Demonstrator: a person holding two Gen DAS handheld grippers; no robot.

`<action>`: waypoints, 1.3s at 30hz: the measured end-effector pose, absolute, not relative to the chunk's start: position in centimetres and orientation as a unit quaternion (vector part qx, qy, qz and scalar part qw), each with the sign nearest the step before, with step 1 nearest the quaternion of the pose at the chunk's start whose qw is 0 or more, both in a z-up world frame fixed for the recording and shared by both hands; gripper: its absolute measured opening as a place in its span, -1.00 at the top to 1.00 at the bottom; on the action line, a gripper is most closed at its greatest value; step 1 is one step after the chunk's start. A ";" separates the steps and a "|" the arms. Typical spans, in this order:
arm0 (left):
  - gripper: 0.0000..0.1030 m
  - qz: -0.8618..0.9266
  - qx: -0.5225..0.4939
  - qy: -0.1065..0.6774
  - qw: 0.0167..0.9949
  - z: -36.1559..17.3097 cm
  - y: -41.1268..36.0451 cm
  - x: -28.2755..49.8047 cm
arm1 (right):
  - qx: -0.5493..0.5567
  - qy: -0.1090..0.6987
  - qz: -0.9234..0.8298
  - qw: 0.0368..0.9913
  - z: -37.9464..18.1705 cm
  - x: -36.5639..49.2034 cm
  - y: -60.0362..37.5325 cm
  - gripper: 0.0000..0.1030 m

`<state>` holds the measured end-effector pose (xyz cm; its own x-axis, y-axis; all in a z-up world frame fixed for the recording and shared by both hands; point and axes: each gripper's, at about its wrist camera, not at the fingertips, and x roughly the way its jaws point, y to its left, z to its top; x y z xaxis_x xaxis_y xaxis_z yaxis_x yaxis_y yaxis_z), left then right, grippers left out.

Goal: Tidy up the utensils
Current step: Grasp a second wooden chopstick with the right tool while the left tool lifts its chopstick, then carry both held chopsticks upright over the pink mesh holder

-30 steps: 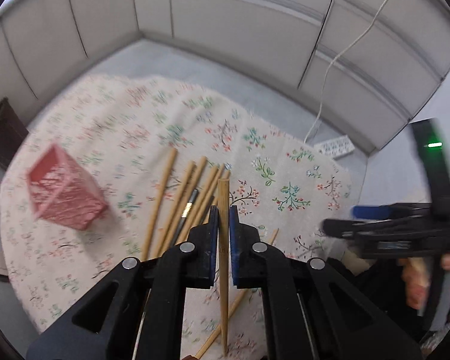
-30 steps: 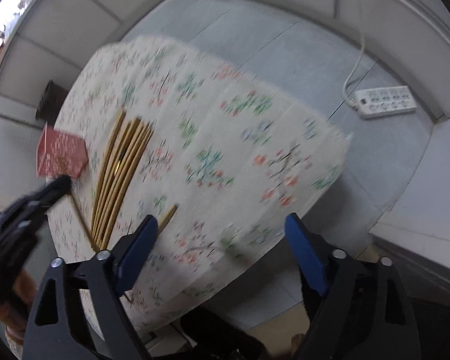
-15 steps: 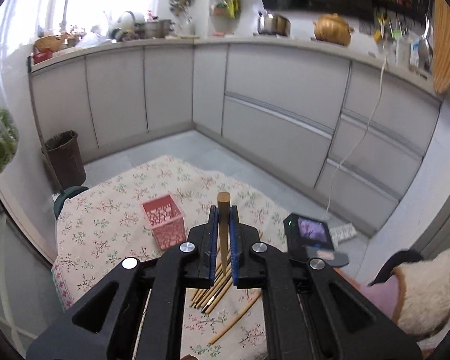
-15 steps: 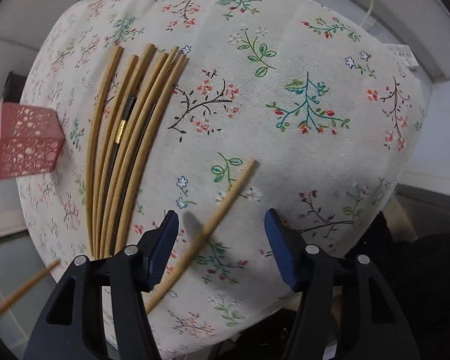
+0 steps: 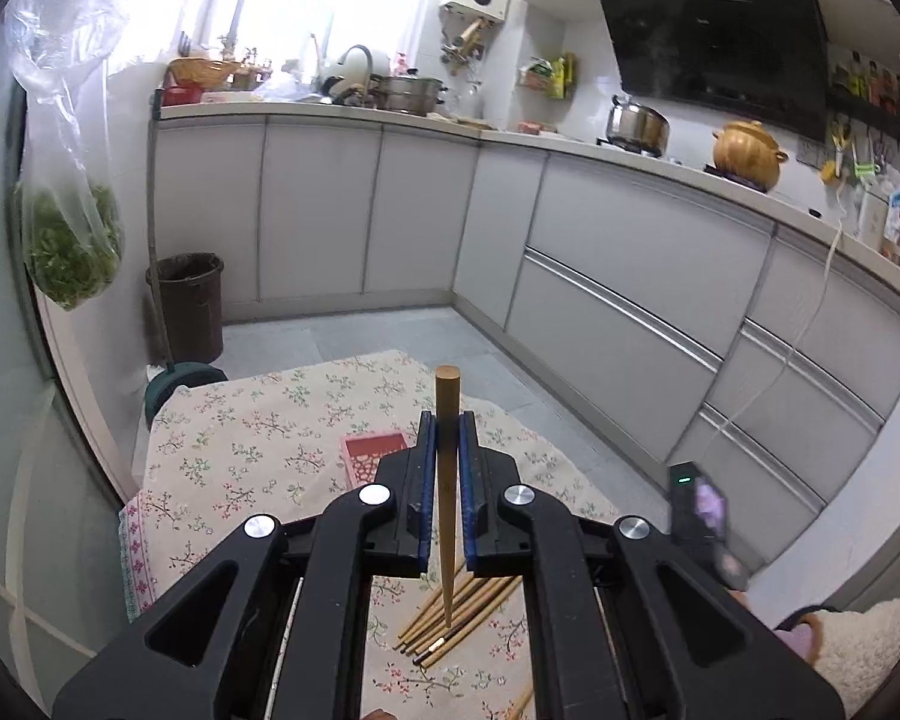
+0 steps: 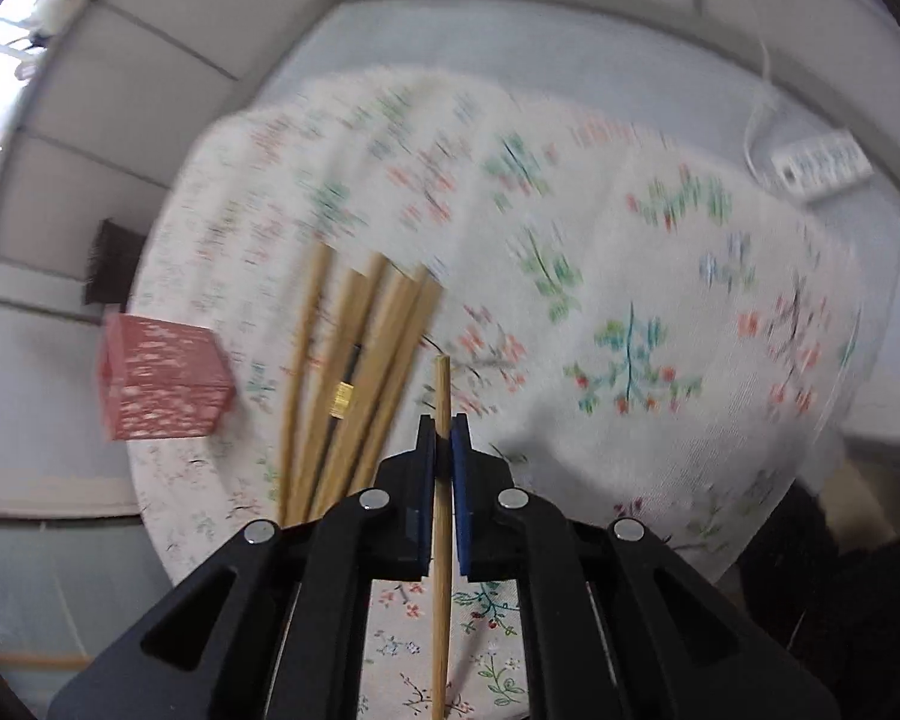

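left tongs: your left gripper (image 5: pixel 444 444) is clenched on one thick tan wooden chopstick (image 5: pixel 447 414), blunt end poking out past the pads, thin tip hanging back toward you

right tongs: your right gripper (image 6: pixel 443 441) has just been closing and is now clamped on a thinner pale wooden chopstick (image 6: pixel 441 396), which runs straight along the fingers

where the target is: the small pink perforated plastic basket (image 5: pixel 371 455) stands on the round floral-cloth table (image 5: pixel 258 438), toward its far-left edge, open mouth up

key relation: in the left view the basket sits just left of and below your pads, partly hidden behind them. In the right view the same basket (image 6: pixel 162 378) is well off to the left, past the loose bundle of tan wooden chopsticks (image 6: pixel 354 372) lying flat mid-table

long axis: both held sticks line up with the fingers, so I reckon you'd tip each near upright over the mouth

nearer hand: looks like the left, so I'd drop that one first
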<state>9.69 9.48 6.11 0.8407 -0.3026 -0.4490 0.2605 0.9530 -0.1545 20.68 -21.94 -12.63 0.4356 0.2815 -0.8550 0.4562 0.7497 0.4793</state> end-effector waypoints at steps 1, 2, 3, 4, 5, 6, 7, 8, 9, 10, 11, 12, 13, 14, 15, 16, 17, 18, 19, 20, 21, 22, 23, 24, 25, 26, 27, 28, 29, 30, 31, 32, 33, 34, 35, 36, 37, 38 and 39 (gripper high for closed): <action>0.87 -0.139 -0.048 0.237 0.960 6.5 9.4 10.0 | 0.342 0.510 -0.039 0.788 -10.4 20.7 -22.4 0.90; 0.87 -0.136 -0.051 0.235 0.961 6.7 9.4 10.3 | 0.338 0.495 -0.026 0.800 -8.9 20.6 -22.6 0.89; 0.87 -0.132 -0.055 0.232 0.962 7.0 9.3 10.7 | 0.334 0.473 -0.009 0.815 -6.5 20.6 -23.0 0.90; 0.87 -0.123 -0.057 0.227 0.964 7.4 9.2 11.2 | 0.332 0.453 0.003 0.827 -4.9 20.6 -23.4 0.90; 0.87 -0.115 -0.057 0.225 0.966 7.6 9.0 11.9 | 0.329 0.432 0.011 0.840 -3.2 20.6 -23.9 0.89; 0.87 -0.108 -0.060 0.222 0.967 7.9 9.0 12.4 | 0.323 0.408 0.020 0.853 -1.0 21.0 -24.2 0.89; 0.87 -0.103 -0.066 0.219 0.968 8.3 8.9 13.1 | 0.319 0.390 0.027 0.863 0.7 21.2 -24.3 0.89; 0.87 -0.097 -0.070 0.214 0.970 8.6 8.8 13.5 | 0.316 0.372 0.034 0.872 2.3 21.7 -24.4 0.89; 0.87 -0.088 -0.072 0.208 0.972 8.9 8.8 14.0 | 0.312 0.353 0.043 0.881 4.1 22.4 -24.5 0.89; 0.86 -0.080 -0.075 0.203 0.973 9.3 8.8 14.7 | 0.307 0.341 0.050 0.887 5.3 23.0 -24.3 0.89; 0.86 -0.072 -0.082 0.198 0.974 9.6 8.9 15.5 | 0.305 0.330 0.056 0.891 6.5 23.8 -24.2 0.89; 0.86 -0.062 -0.088 0.194 0.975 9.8 9.1 16.3 | 0.305 0.324 0.060 0.893 7.1 24.2 -23.9 0.89; 0.86 -0.057 -0.091 0.193 0.975 9.9 9.2 16.9 | 0.303 0.319 0.066 0.896 7.9 25.1 -23.5 0.89; 0.86 -0.048 -0.098 0.195 0.975 9.9 9.4 18.0 | 0.300 0.312 0.071 0.899 8.6 25.9 -23.1 0.89; 0.86 -0.040 -0.099 0.195 0.975 9.8 9.5 18.8 | 0.297 0.305 0.074 0.902 8.9 26.7 -22.7 0.89; 0.86 -0.029 -0.098 0.194 0.976 9.6 9.6 19.6 | 0.294 0.302 0.079 0.903 9.1 27.4 -22.2 0.89; 0.86 -0.024 -0.098 0.195 0.976 9.5 9.8 20.3 | 0.292 0.302 0.086 0.903 9.2 28.1 -21.4 0.89; 0.86 -0.020 -0.099 0.195 0.976 9.2 10.0 21.0 | 0.291 0.304 0.093 0.902 9.2 29.0 -20.8 0.89; 0.86 -0.014 -0.099 0.196 0.976 8.9 10.2 21.6 | 0.289 0.307 0.097 0.901 9.0 29.6 -20.1 0.89; 0.86 -0.011 -0.099 0.199 0.975 8.6 10.4 22.2 | 0.287 0.311 0.104 0.900 8.7 30.3 -19.4 0.89; 0.86 -0.012 -0.102 0.203 0.974 8.2 10.6 22.7 | 0.282 0.315 0.112 0.899 8.4 31.0 -18.7 0.89; 0.86 -0.015 -0.106 0.208 0.972 7.8 10.8 23.2 | 0.275 0.316 0.116 0.901 8.3 31.2 -18.0 0.89; 0.86 -0.013 -0.108 0.214 0.971 7.3 11.0 23.6 | 0.264 0.318 0.120 0.903 8.0 31.4 -17.3 0.89; 0.85 -0.011 -0.109 0.217 0.970 6.8 11.2 23.7 | 0.256 0.321 0.125 0.903 7.7 31.8 -16.5 0.89; 0.85 -0.012 -0.112 0.216 0.970 6.6 11.5 23.5 | 0.250 0.324 0.129 0.903 7.3 32.1 -15.9 0.89; 0.85 -0.012 -0.113 0.215 0.970 6.6 11.7 23.5 | 0.247 0.327 0.133 0.903 7.0 32.4 -15.4 0.89; 0.85 -0.008 -0.111 0.215 0.970 6.7 12.0 23.4 | 0.243 0.328 0.137 0.903 6.7 32.6 -15.0 0.89; 0.75 0.000 -0.104 0.220 0.970 7.1 12.5 23.2 | 0.237 0.328 0.139 0.904 6.5 32.9 -14.5 0.89; 0.43 0.008 -0.103 0.225 0.969 7.3 13.0 23.5 | 0.234 0.328 0.140 0.905 6.5 33.0 -14.1 0.89; 0.22 0.022 -0.107 0.234 0.966 7.4 13.7 23.6 | 0.230 0.327 0.142 0.906 6.3 32.9 -13.9 0.89; -0.23 0.050 -0.118 0.264 0.956 7.0 15.2 24.2 | 0.229 0.326 0.143 0.906 6.3 32.9 -13.8 0.89; -0.49 0.068 -0.131 0.295 0.944 6.1 16.3 24.9 | 0.230 0.324 0.144 0.906 6.2 32.9 -13.8 0.89; -0.51 0.086 -0.152 0.333 0.926 4.7 18.0 26.0 | 0.232 0.322 0.145 0.906 6.2 33.0 -13.8 0.89; -0.50 0.105 -0.188 0.391 0.895 1.6 20.2 27.6 | 0.234 0.321 0.145 0.906 6.2 32.9 -13.9 0.89; -0.45 0.115 -0.206 0.430 0.872 -0.8 21.4 28.8 | 0.237 0.321 0.145 0.906 6.2 32.9 -14.1 0.89; -0.41 0.125 -0.215 0.468 0.848 -3.3 22.3 30.0 | 0.239 0.320 0.145 0.905 6.2 33.0 -14.2 0.89; -0.32 0.138 -0.221 0.511 0.819 -7.0 23.0 31.6 | 0.239 0.320 0.146 0.905 6.3 33.0 -14.3 0.89; -0.28 0.141 -0.222 0.531 0.806 -9.4 23.2 32.6 | 0.238 0.319 0.145 0.906 6.4 33.0 -14.3 0.89; -0.28 0.143 -0.221 0.542 0.798 -10.9 23.1 33.1 | 0.238 0.318 0.145 0.906 6.5 33.1 -14.4 0.89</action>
<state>33.15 23.12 -10.91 0.3727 -0.0115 -0.9279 -0.4678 0.8612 -0.1986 33.11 -14.41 6.45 0.7558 0.4141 -0.5072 -0.1117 0.8449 0.5232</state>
